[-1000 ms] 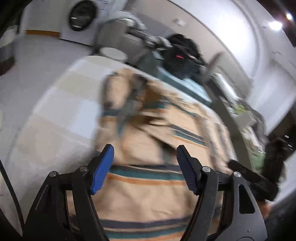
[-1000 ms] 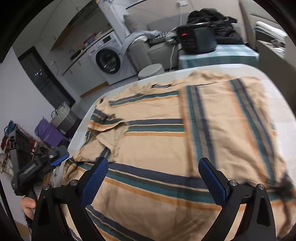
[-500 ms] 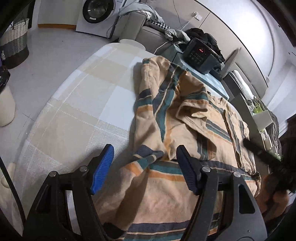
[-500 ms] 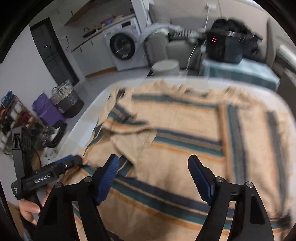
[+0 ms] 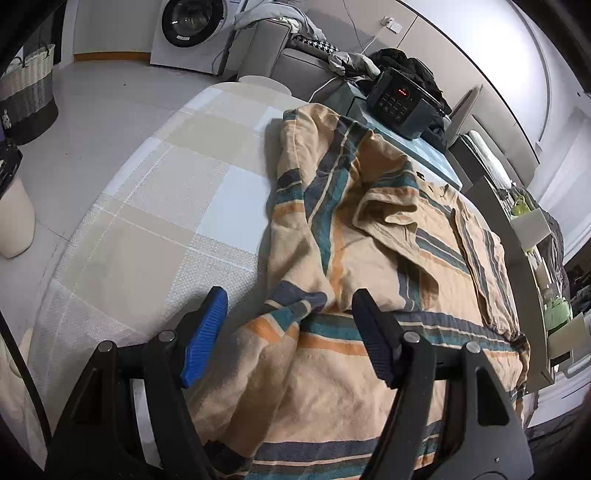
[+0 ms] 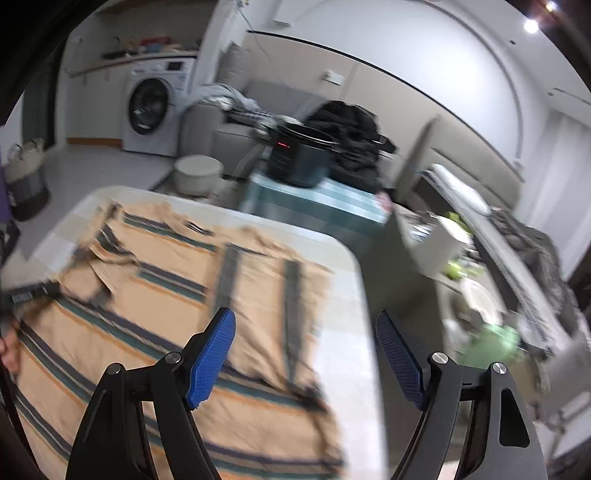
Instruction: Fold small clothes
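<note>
A tan shirt with teal, navy and orange stripes lies spread on a checked table. Its near sleeve is folded in over the body. My left gripper is open and empty, just above the shirt's folded left edge. In the blurred right wrist view the same shirt covers the table. My right gripper is open and empty, above the shirt's right edge near the table's right side. The left gripper shows at the far left of that view.
A dark cooker with a red display stands on a teal-covered stand beyond the table. A washing machine, a grey sofa with clothes and a laundry basket lie further off. A cluttered shelf runs along the table's right side.
Both grippers have drawn back from the shirt. The right one has swung to the right, towards the table's right edge. The left one has moved little in the last half second.
</note>
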